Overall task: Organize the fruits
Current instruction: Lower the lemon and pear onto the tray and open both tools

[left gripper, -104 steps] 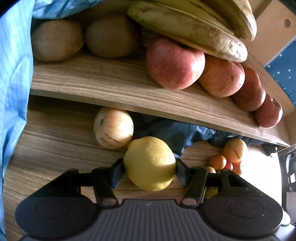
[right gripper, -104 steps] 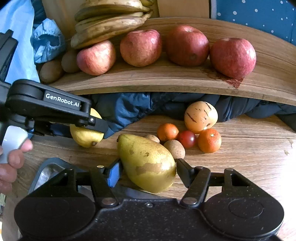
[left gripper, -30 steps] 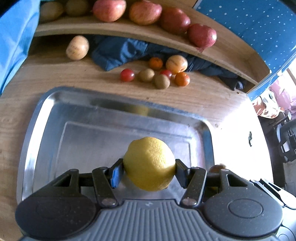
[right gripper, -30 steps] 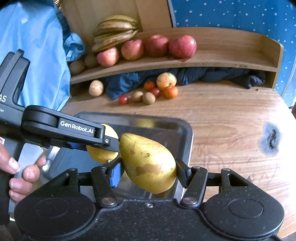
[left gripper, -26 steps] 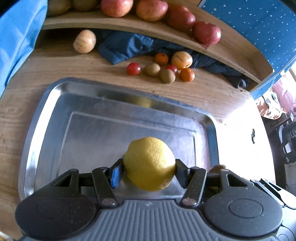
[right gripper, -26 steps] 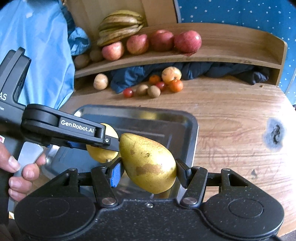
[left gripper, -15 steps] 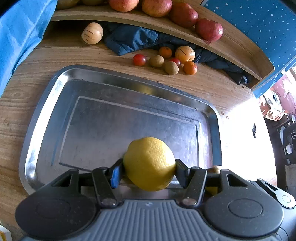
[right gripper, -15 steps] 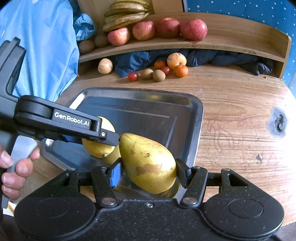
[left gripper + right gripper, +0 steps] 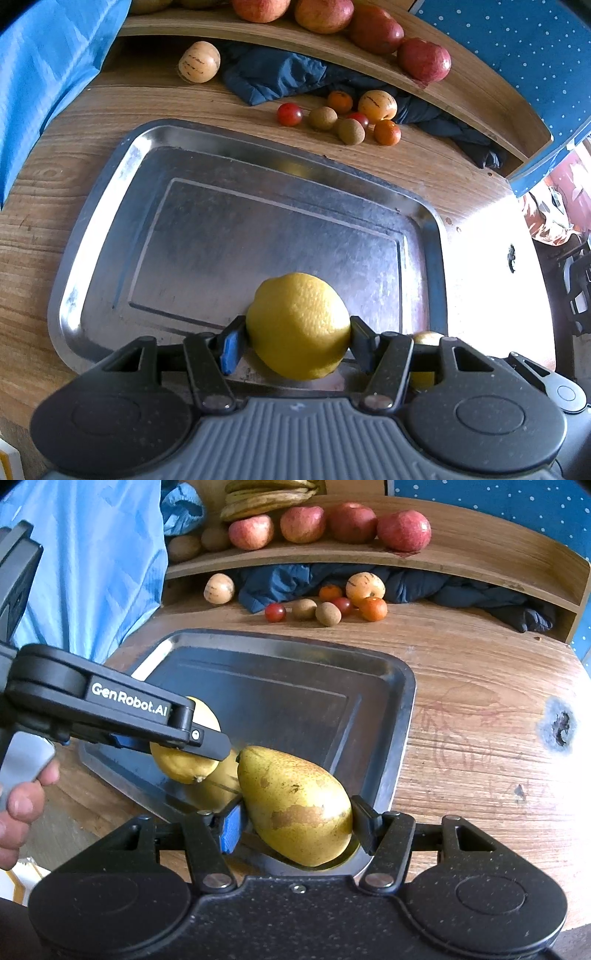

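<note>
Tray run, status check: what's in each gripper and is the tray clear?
Left gripper shut on lemon. Right gripper shut on pear. Both over near end of tray, tray bare. Nothing in the way.

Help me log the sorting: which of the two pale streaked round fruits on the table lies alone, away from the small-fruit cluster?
The left streaked fruit, beside the blue cloth; the other streaked fruit sits among the small fruits.

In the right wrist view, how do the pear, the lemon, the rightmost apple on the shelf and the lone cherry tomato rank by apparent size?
1. pear, though nearest the camera
2. lemon, partly hidden
3. rightmost apple, unsure against the lemon
4. cherry tomato
</note>
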Tool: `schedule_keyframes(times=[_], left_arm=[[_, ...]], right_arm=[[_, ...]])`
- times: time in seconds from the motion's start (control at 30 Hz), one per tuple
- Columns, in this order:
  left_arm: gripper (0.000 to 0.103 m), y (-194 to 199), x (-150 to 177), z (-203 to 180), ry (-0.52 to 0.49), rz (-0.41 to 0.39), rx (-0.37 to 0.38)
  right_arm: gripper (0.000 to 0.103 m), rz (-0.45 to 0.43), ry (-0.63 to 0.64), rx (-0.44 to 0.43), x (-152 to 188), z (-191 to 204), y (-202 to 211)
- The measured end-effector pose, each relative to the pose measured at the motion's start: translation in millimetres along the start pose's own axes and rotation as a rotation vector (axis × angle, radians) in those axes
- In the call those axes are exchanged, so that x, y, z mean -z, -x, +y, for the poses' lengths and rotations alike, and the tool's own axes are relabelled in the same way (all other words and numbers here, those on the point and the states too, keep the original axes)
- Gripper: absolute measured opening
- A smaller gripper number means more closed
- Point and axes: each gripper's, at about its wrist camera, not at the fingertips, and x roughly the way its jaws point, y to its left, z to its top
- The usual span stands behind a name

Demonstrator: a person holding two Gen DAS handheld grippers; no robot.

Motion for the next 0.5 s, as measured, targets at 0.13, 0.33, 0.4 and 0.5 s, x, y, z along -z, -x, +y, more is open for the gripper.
schedule_keyframes(times=[0.13,0.33,0.4,0.5], left_arm=[[0.063,1,2,1,0.008,0.0,0.0],[0.068,4,6,2,0.014,-0.006,-0.004],[0.07,6,7,2,0.015,-0.011,-0.01],[0.073,11,9,5,0.018,-0.024,-0.02]], right_arm=[[0.062,0.0,0.009,-0.002,1,1,0],[0.062,-0.018,0.024,-0.013,3,2,5],[0.064,-0.022,0.025,-0.015,5,3,8],[0.068,-0.031,0.025,-0.02,6,3,12]])
